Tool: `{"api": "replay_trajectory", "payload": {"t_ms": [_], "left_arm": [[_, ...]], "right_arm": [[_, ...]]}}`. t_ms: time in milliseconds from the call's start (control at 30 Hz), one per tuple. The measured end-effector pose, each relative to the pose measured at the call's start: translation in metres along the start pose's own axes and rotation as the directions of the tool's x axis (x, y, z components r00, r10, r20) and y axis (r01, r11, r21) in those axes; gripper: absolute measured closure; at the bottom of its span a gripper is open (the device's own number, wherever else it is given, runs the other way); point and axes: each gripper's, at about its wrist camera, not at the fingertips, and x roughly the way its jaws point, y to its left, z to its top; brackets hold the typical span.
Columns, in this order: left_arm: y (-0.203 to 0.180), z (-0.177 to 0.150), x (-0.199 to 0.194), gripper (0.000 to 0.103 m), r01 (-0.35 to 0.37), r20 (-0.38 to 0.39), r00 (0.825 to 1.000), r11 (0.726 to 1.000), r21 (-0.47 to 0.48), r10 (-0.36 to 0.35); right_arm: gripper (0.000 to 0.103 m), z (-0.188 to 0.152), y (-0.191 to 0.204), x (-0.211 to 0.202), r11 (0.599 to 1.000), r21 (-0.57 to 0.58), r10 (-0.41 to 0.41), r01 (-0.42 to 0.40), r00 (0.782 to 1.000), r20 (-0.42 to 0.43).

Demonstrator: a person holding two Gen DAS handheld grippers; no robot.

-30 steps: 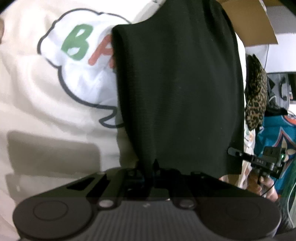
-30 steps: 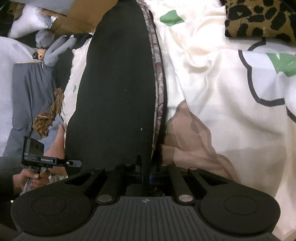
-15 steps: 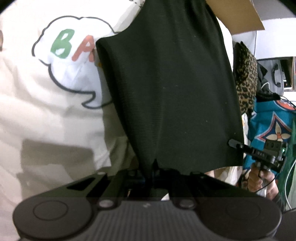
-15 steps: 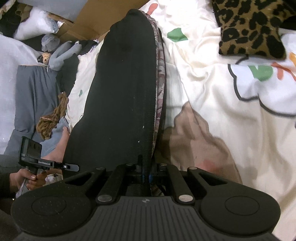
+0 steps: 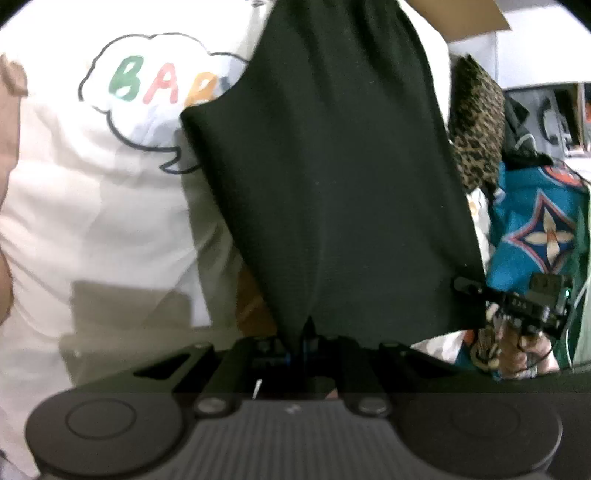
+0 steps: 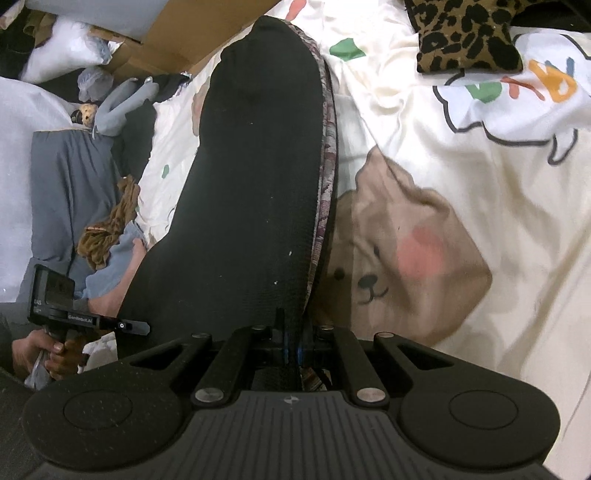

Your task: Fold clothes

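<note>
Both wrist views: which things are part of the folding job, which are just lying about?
In the job:
- black garment, pinched by both claws
- left claw
- right claw
- cartoon bedsheet, the work surface

Lying about:
- leopard-print cloth
- teal patterned garment
- cardboard
- grey plush toy

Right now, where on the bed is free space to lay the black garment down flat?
Free: the cream sheet between the black garment and the leopard cushion, over the bear print. Crowded: the side with the grey clothes and cardboard.
</note>
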Motion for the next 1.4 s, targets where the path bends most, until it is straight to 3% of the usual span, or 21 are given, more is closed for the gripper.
{"api": "replay_trajectory", "payload": {"t_ms": [133,500,700,967,1400], "left_arm": [[0.022,-0.035,-0.029,0.098,-0.011,-0.022,1.000,1.000,0.008,0.011],[0.011,-0.044,-0.022,0.098,-0.022,-0.056,0.998,1.000,-0.015,0.021],[-0.014,-0.014,-0.010,0.098,-0.028,-0.059,0.998,1.000,0.012,0.028],[-0.043,0.029,-0.004,0.097,-0.022,-0.005,1.000,0.999,0.028,0.022],[-0.044,0.061,-0.014,0.097,-0.050,0.089,0.995,0.997,0.054,0.045]], "right_arm": [[0.102,-0.012,0.005,-0.009,1.000,0.012,-0.004,0.004,1.000,-0.009],[0.102,-0.032,0.013,-0.017,0.999,0.046,-0.022,0.023,0.999,-0.025],[0.101,-0.017,0.019,-0.021,0.999,0.028,-0.026,0.027,0.999,-0.021],[0.101,0.008,0.030,-0.025,1.000,-0.006,-0.013,0.013,1.000,0.015],[0.101,0.046,0.036,-0.017,1.000,-0.025,0.018,-0.015,0.992,0.126]]}}
